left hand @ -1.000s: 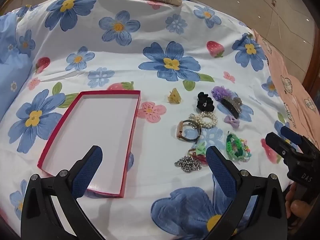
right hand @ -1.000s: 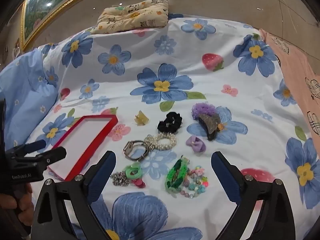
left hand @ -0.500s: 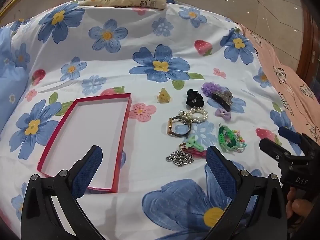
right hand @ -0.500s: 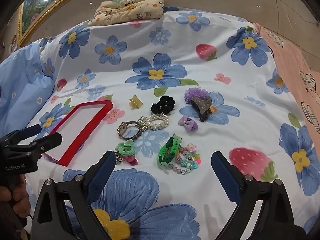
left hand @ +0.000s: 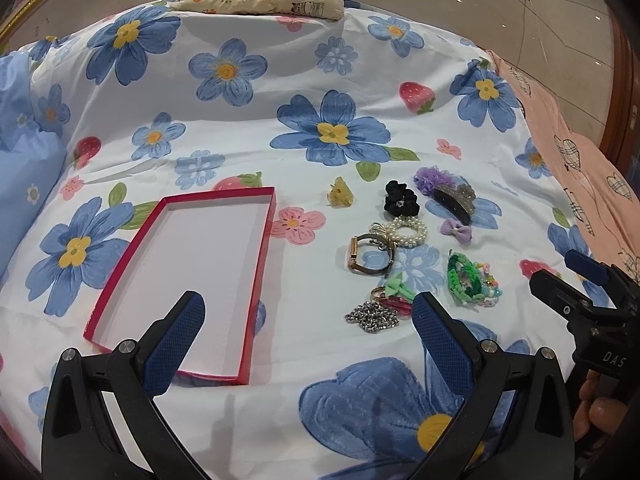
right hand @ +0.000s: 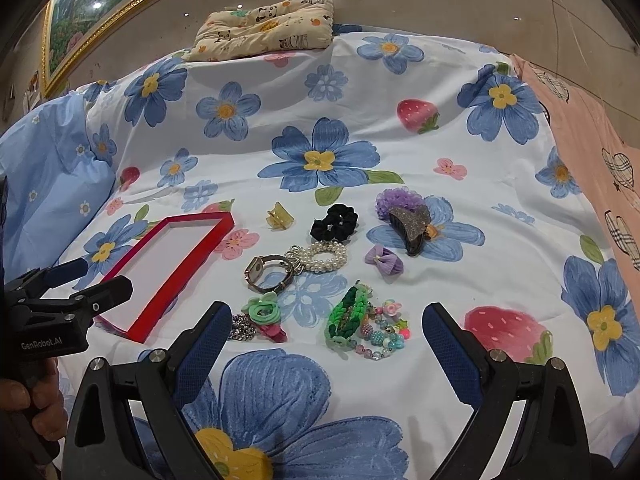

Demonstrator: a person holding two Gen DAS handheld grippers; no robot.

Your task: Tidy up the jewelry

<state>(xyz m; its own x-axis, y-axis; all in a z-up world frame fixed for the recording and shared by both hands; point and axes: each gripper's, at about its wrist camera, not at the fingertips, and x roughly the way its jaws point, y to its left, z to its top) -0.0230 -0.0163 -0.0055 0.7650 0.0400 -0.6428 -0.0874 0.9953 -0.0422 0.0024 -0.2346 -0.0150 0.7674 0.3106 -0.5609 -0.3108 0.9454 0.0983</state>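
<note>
On the bed [left hand: 248, 128], over a flowered sheet, a shallow red box [left hand: 276, 216] lies empty at about 9 o'clock from the heap of jewelry, well apart from it. The pieces lie loose: a watch [right hand: 266, 274] touching a pearl bracelet [right hand: 324, 258], a silver chain [left hand: 370, 317] beside a green and red clip [right hand: 266, 314], a green braided band [right hand: 348, 314] tangled with a beaded bracelet [right hand: 382, 338], and, toward 12 o'clock, a black scrunchie [right hand: 334, 222], a yellow clip [right hand: 280, 216], a purple bow [right hand: 384, 260] and a dark claw clip [right hand: 412, 226]. The left gripper [left hand: 308, 320] and right gripper [right hand: 326, 330] hover low over the sheet, jaws spread wide, holding nothing. The risk, I judge, is in the tangles: closing on the band may drag the beads along, and the soft sheet may bunch up into the jaws, so a piece slips out short of the box.
</note>
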